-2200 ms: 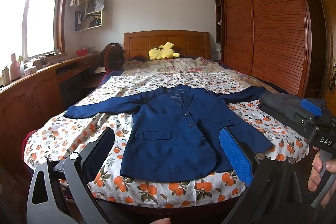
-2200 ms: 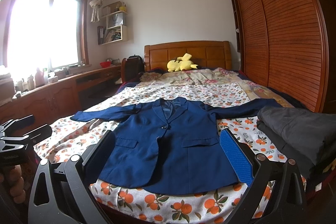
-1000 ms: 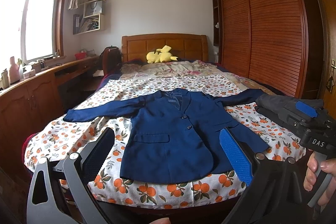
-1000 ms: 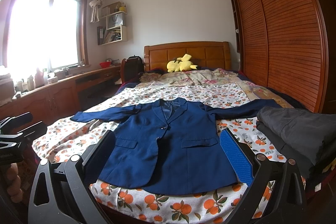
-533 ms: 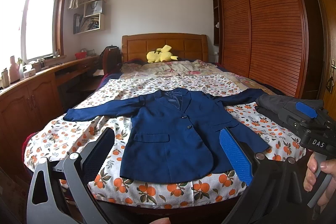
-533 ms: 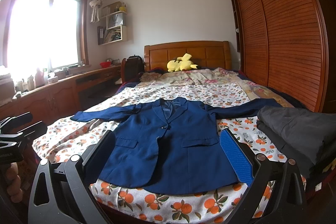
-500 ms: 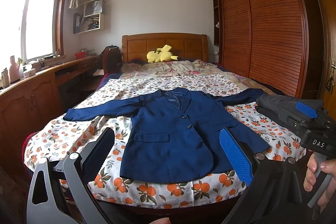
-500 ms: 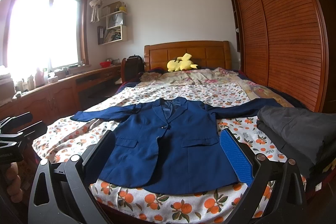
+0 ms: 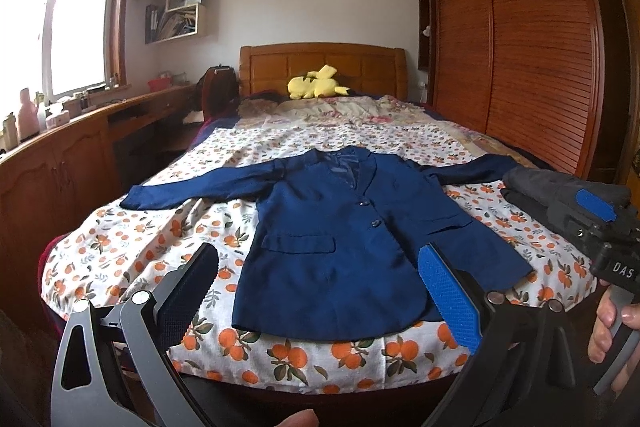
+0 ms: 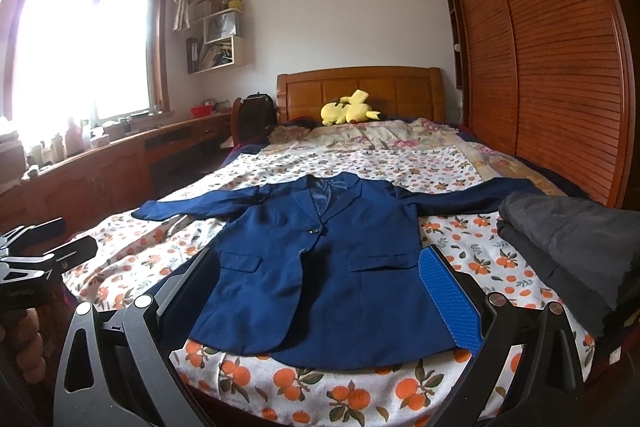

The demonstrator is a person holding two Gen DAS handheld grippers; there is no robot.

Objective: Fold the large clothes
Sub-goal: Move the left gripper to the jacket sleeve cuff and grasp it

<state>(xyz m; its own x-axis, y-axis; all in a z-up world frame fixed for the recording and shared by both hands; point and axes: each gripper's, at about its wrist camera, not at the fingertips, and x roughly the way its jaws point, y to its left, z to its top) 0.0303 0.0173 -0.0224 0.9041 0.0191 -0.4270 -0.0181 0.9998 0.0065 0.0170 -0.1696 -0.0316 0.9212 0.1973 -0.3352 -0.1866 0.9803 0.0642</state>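
A navy blue blazer (image 9: 340,239) lies flat and face up on the bed, both sleeves spread out to the sides, hem toward me. It also shows in the right wrist view (image 10: 320,267). My left gripper (image 9: 320,291) is open and empty, held in the air before the foot of the bed, short of the hem. My right gripper (image 10: 320,291) is open and empty too, at about the same distance. The right gripper's body shows at the right edge of the left wrist view (image 9: 600,227); the left one shows at the left edge of the right wrist view (image 10: 36,259).
The bed (image 9: 140,239) has an orange-print sheet. A folded dark grey garment (image 10: 568,243) lies at its right edge. A yellow plush toy (image 9: 316,87) sits by the headboard. A wooden desk counter (image 9: 60,155) runs along the left, a slatted wardrobe (image 9: 532,47) along the right.
Both grippers stay nearly still and open; the left wrist view has shifted slightly since 2.2 s ago. The blazer has not moved.
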